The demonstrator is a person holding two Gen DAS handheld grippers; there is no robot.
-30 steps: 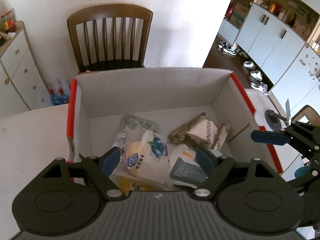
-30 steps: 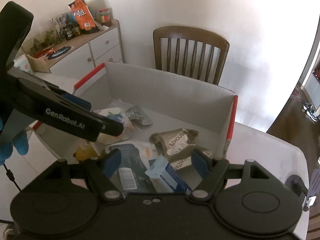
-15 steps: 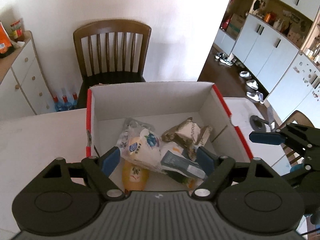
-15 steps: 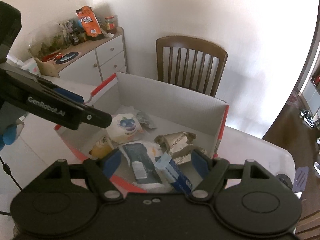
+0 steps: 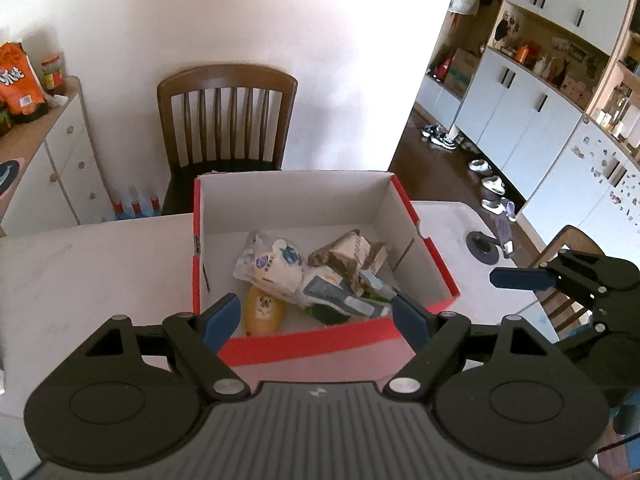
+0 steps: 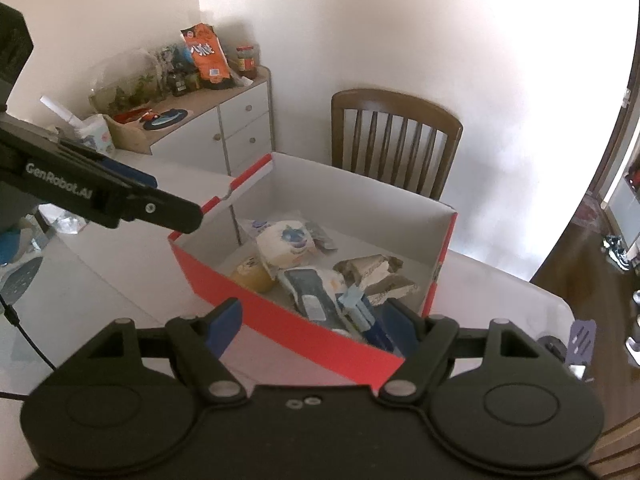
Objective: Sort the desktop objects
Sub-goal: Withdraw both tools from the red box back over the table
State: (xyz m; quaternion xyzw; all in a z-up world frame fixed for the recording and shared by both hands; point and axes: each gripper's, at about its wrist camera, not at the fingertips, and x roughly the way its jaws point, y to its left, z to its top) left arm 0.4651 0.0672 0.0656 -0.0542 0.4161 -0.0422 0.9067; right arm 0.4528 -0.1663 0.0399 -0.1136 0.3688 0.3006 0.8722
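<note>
Plainly, the left gripper (image 5: 316,320) and right gripper (image 6: 310,322) are held wide open and empty, while the snack packets (image 5: 276,268) are seen ahead of both, inside the red cardboard box (image 5: 320,346).

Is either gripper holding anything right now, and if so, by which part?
Nothing is held. The left gripper and the right gripper are both open and empty above the box.
</note>
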